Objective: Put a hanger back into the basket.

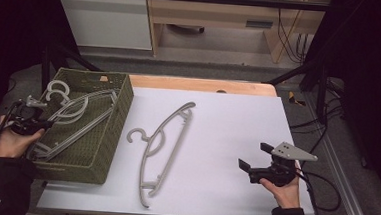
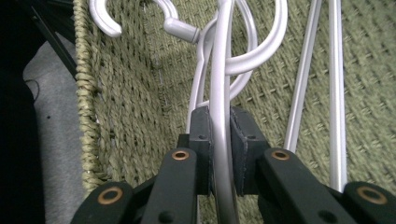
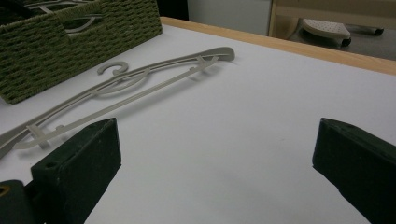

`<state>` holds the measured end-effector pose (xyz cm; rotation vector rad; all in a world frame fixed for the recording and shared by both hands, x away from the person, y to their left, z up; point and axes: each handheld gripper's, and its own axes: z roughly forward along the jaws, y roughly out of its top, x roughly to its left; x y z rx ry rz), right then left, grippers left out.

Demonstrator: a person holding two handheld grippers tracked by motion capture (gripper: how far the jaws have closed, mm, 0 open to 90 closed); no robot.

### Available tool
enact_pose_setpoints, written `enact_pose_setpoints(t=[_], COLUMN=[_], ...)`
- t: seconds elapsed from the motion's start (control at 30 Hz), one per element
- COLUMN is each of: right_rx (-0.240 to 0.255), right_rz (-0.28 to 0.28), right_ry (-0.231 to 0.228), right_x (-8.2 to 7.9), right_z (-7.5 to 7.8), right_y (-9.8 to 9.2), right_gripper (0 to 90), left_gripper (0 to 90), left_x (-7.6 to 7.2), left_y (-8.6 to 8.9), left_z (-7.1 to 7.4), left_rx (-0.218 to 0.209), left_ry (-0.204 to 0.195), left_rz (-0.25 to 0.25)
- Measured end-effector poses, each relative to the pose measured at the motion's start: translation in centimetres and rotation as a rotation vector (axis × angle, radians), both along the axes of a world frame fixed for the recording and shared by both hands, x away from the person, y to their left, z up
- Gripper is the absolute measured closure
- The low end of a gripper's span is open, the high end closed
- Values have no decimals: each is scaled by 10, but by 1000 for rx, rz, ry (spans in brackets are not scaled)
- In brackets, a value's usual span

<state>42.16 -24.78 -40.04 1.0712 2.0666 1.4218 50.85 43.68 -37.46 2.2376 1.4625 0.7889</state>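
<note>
An olive woven basket (image 1: 121, 108) stands at the table's left with grey plastic hangers (image 1: 73, 113) lying in it. My left gripper (image 1: 47, 125) reaches in over the basket's left rim. In the left gripper view it (image 2: 220, 116) is shut on the arm of one grey hanger (image 2: 222, 70), whose hook curls just beyond the pads. Another grey hanger (image 1: 163, 146) lies flat on the white table surface, hook toward the basket. My right gripper (image 1: 253, 156) rests low at the front right of the table, open and with nothing between its jaws (image 3: 217, 140), pointing toward that hanger (image 3: 140, 79).
The basket wall (image 2: 88, 93) rises close to the left of the held hanger, and two thin hanger bars (image 2: 336, 93) lie to the right. A wooden table edge (image 1: 205, 85) runs along the back. A cable (image 1: 323, 191) trails from the right gripper.
</note>
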Motion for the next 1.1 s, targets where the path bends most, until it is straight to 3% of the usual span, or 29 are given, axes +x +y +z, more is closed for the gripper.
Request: enact_pose_setpoints(t=[0.1,0.2,0.3,0.33,0.37,0.4,0.43,0.47,0.53,0.7,0.73,0.8,0.83,0.93,1.0,1.1], right_rx=[1,5,12,11,11,12,12,15,15,23,24,25,25,26,26,32], right_rz=[2,0,-5,-4,-4,-2,-2,-3,-4,-9,-11,-12,-13,-13,-13,-15], right_ry=[1,-6,-4,-10,-10,-11,-11,-11,-13,-12,-15,-15,-18,-22,-28,-27], right_x=[0,-1,-2,-2,-2,-2,-2,-2,-2,-2,-2,-2,-3,-3,-3,-4], right_z=[0,1,2,2,2,3,3,3,3,4,4,4,4,5,5,6], right_y=[0,-1,-2,-2,-2,-3,-3,-3,-3,-3,-4,-4,-4,-5,-6,-6], right_gripper=[13,14,14,13,13,14,14,13,13,11,11,10,9,9,8,8], left_gripper=[739,682,606,591,549,524,506,490,488,411,412,406,363,291,253,216], left_x=[-2,-8,-15,-18,-18,-24,-24,-31,-35,-50,-56,-60,-65,-69,-74,-76], left_y=[0,-1,-3,-5,-5,-7,-7,-11,-15,-35,-46,-53,-65,-77,-97,-117], left_z=[2,9,17,20,20,25,25,30,33,44,47,48,48,47,43,38], left_rx=[-8,-53,-107,-118,-118,-159,-159,-190,-214,-262,-298,-318,-370,-395,-444,-458], left_ry=[-6,-44,-91,-126,-126,-177,-177,-219,-234,-308,-333,-347,-367,-378,-390,-381], left_rz=[1,0,-13,-13,-13,-33,-33,-43,-57,-106,-139,-157,-188,-209,-245,-283])
